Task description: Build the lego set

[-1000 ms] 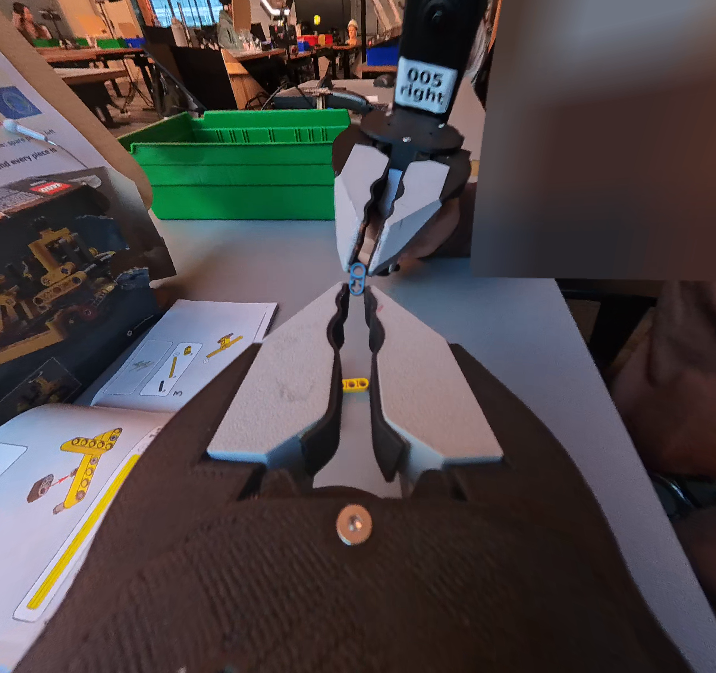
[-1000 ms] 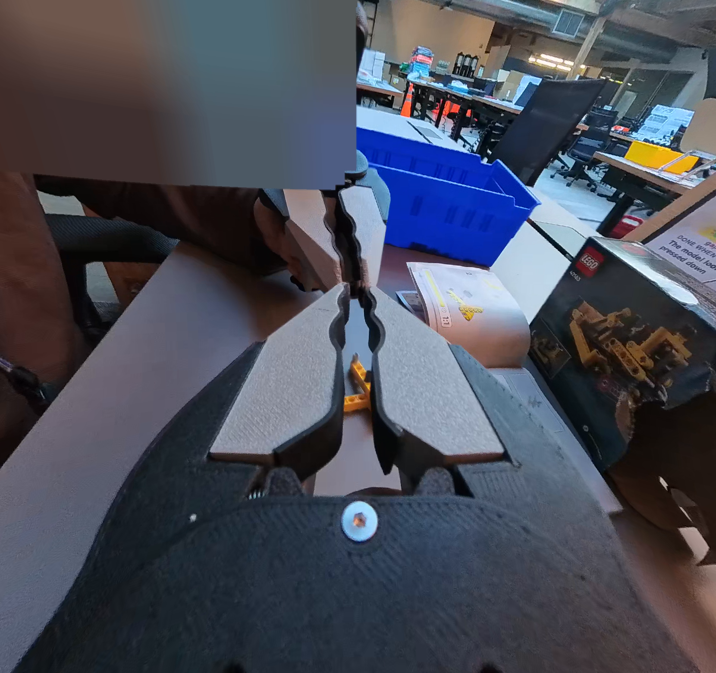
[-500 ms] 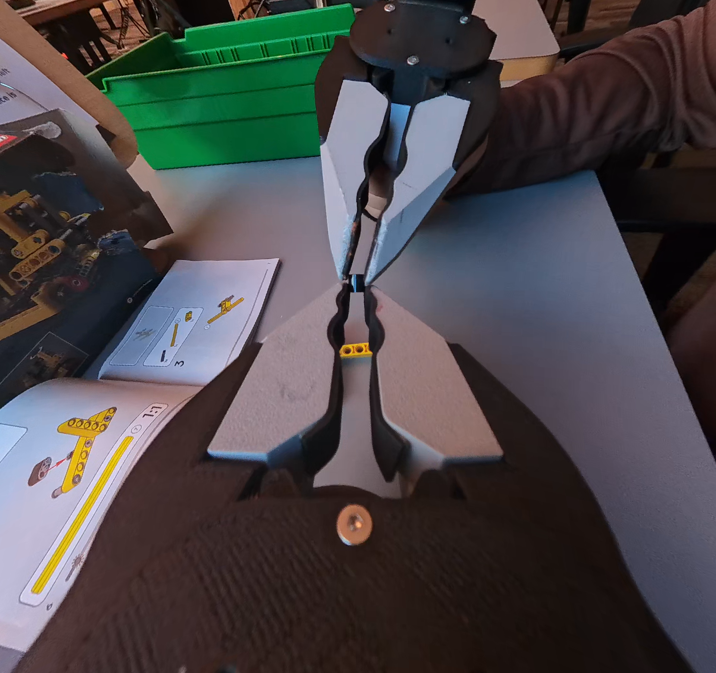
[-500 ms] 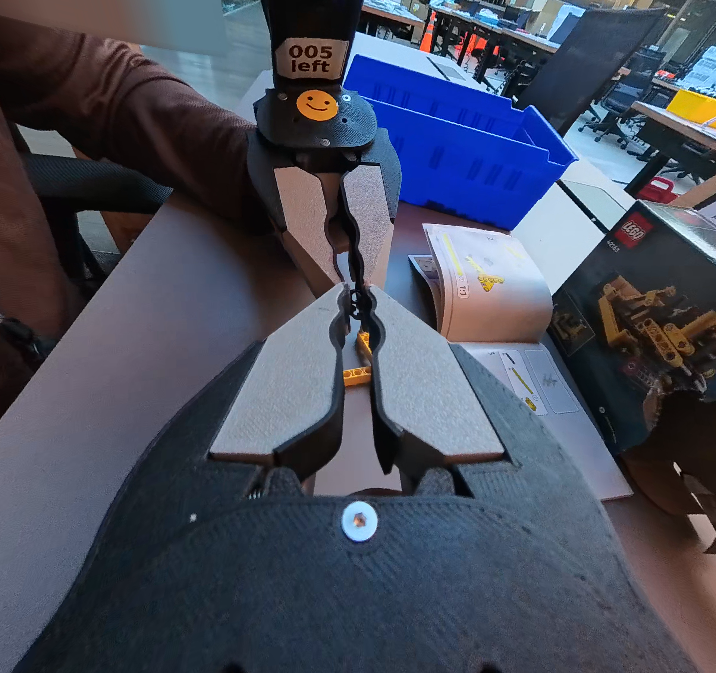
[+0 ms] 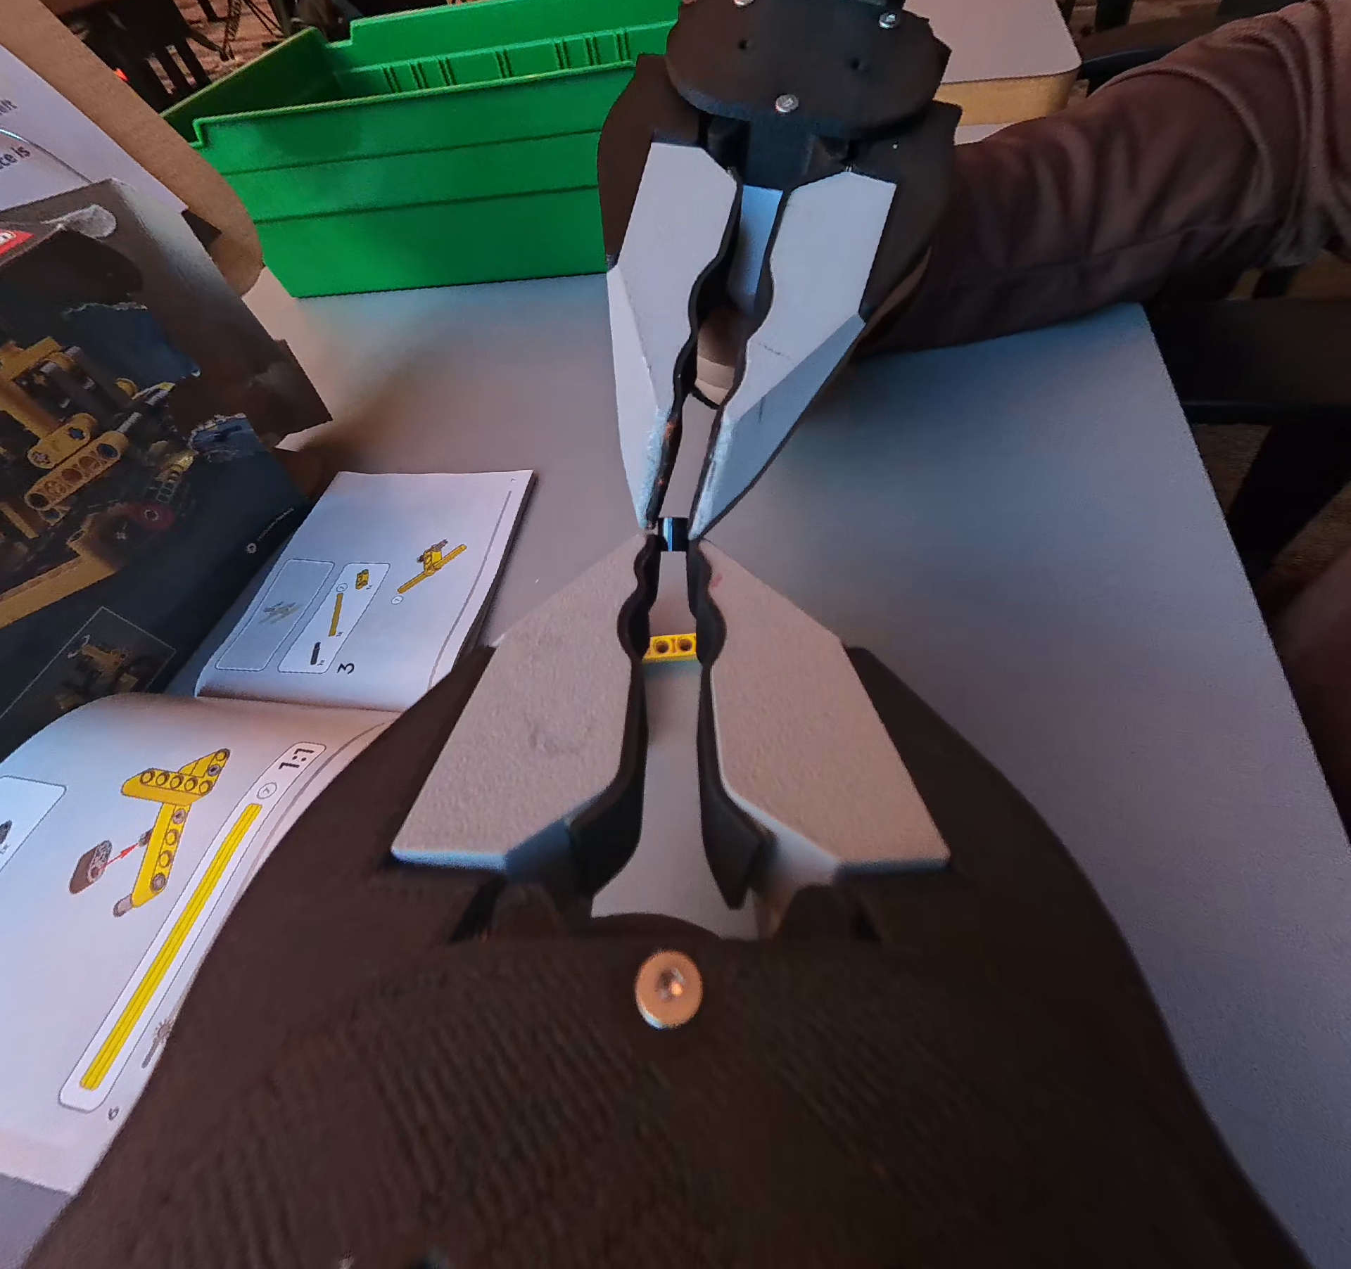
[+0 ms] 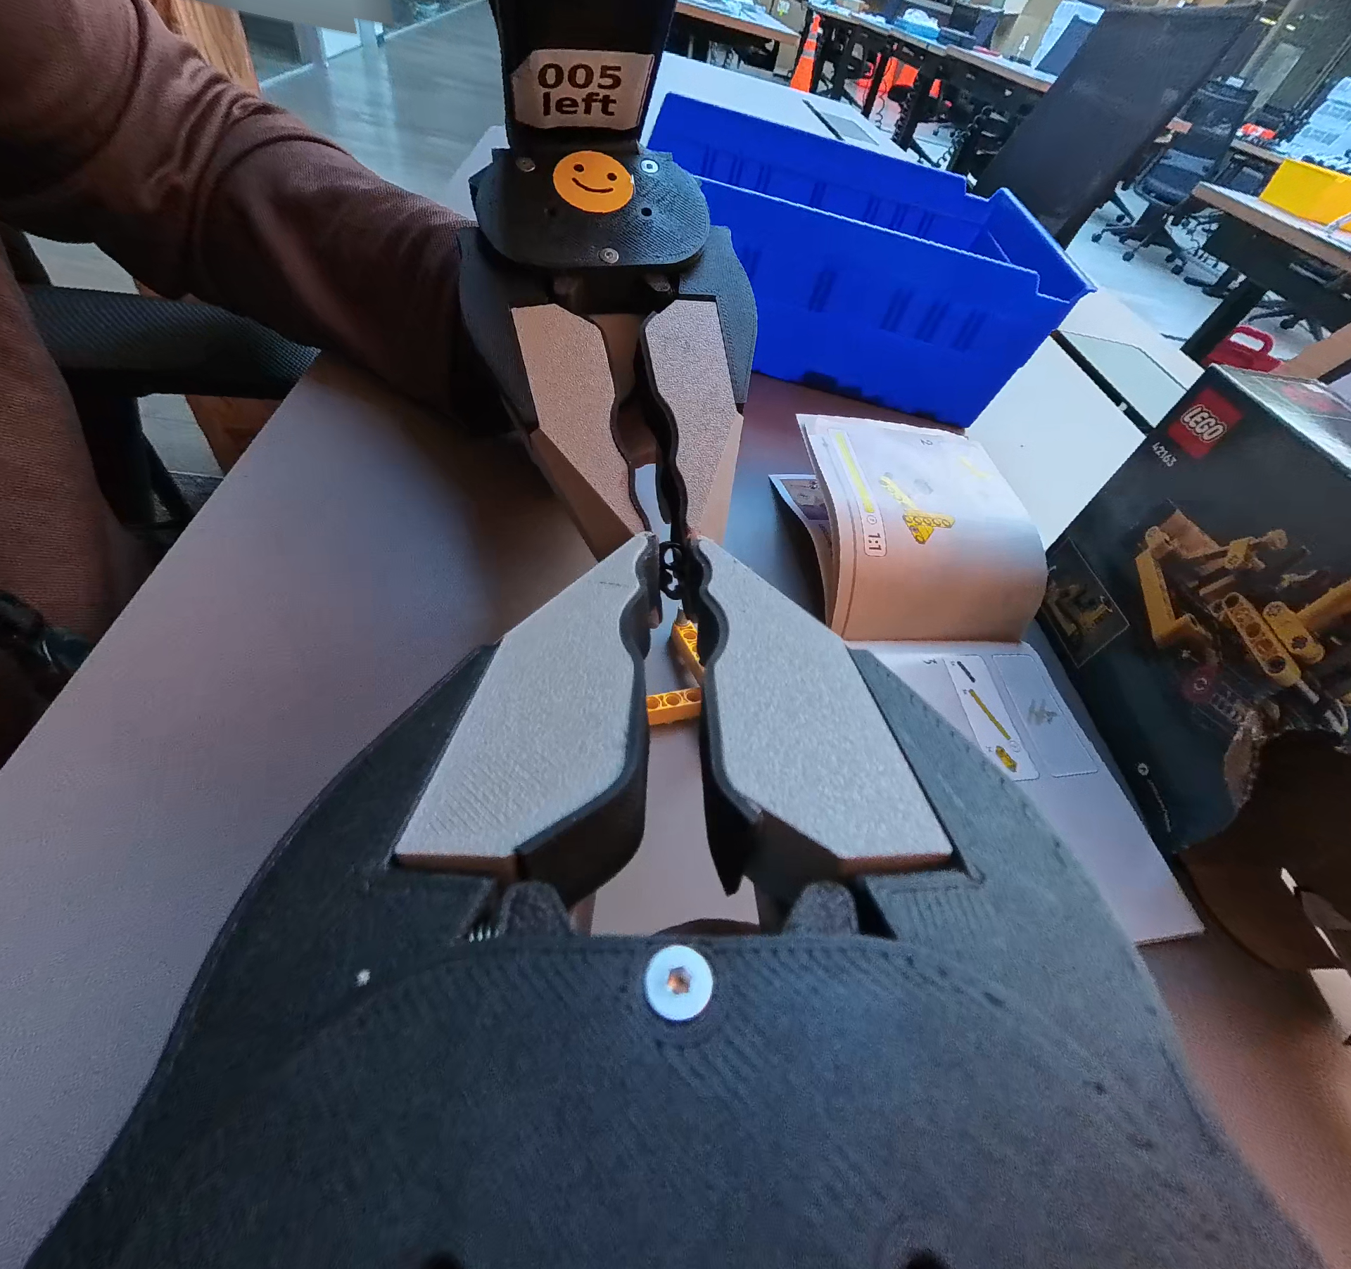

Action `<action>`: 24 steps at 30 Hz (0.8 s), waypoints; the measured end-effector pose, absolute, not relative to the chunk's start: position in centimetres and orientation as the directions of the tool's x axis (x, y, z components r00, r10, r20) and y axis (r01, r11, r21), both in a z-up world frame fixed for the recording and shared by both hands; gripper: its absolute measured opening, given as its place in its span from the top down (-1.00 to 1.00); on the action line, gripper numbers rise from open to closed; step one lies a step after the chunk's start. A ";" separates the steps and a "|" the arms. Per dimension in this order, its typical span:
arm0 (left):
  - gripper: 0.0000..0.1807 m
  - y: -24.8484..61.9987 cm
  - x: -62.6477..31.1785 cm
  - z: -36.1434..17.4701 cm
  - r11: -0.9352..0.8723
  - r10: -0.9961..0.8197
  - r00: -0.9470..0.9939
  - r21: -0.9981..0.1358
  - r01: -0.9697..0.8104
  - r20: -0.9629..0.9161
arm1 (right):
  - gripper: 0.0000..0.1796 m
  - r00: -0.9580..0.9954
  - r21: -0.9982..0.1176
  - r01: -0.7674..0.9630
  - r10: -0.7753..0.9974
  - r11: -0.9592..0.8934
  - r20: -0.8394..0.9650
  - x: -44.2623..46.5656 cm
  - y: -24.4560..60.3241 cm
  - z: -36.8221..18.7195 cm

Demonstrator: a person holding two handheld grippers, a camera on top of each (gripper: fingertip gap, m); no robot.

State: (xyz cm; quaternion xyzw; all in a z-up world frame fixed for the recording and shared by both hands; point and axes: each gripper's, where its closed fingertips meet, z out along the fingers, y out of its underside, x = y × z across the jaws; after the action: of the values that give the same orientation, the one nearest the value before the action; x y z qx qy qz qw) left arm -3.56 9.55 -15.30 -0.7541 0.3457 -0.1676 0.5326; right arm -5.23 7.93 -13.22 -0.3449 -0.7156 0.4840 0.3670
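My left gripper (image 5: 671, 548) and right gripper (image 5: 672, 526) meet tip to tip above the grey table (image 5: 950, 576). A small blue two-hole connector (image 5: 673, 536) sits pinched between both sets of fingertips. In the right wrist view it looks dark, a figure-eight (image 6: 675, 570) between my right gripper's tips (image 6: 676, 561), with the left gripper (image 6: 671, 536) just behind it. A yellow angled beam (image 5: 672, 646) lies on the table below the tips; it also shows in the right wrist view (image 6: 672, 704), partly hidden by the fingers.
An open instruction booklet (image 5: 365, 598) and the set's dark box (image 5: 80, 444) lie to the left. A green bin (image 5: 439, 159) stands behind them. A blue bin (image 6: 877, 269) stands at the other side. Brown-sleeved arms (image 5: 1133, 181) hold both grippers. My left and right fingertips are right by each other.
Both grippers have tilted downward and come closer together over the table. The right gripper's tips have closed in on the blue connector at the left gripper's tips.
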 end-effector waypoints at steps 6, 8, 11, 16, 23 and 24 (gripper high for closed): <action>0.95 9.6 -3.6 -15.4 -0.196 -0.697 0.708 -0.920 -0.340 -0.114 | 0.96 -0.496 -0.951 0.155 0.854 0.268 0.160 -5.3 8.0 -13.3; 0.96 9.6 -3.6 -15.3 -0.194 -0.697 0.708 -0.921 -0.338 -0.112 | 0.96 -0.496 -0.953 0.152 0.854 0.263 0.156 -5.3 8.0 -13.2; 0.95 9.6 -3.6 -15.3 -0.190 -0.697 0.707 -0.919 -0.345 -0.122 | 0.96 -0.496 -0.956 0.152 0.856 0.252 0.147 -5.3 8.0 -13.2; 0.95 9.6 -3.5 -15.2 -0.181 -0.700 0.703 -0.921 -0.344 -0.125 | 0.95 -0.499 -0.951 0.143 0.850 0.274 0.170 -5.2 8.0 -13.2; 0.95 9.6 -3.7 -15.0 -0.174 -0.694 0.708 -0.925 -0.339 -0.129 | 0.89 -0.503 -0.947 0.142 0.845 0.288 0.182 -5.1 7.9 -13.3; 0.95 9.6 -3.7 -15.0 -0.175 -0.694 0.708 -0.923 -0.343 -0.132 | 0.89 -0.504 -0.946 0.144 0.844 0.290 0.182 -5.1 7.9 -13.3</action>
State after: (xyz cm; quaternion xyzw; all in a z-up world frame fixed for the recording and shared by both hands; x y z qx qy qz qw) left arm -3.69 9.63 -15.02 -0.7491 0.3462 -0.1621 0.5411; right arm -5.11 7.90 -13.34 -0.3440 -0.7180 0.4863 0.3600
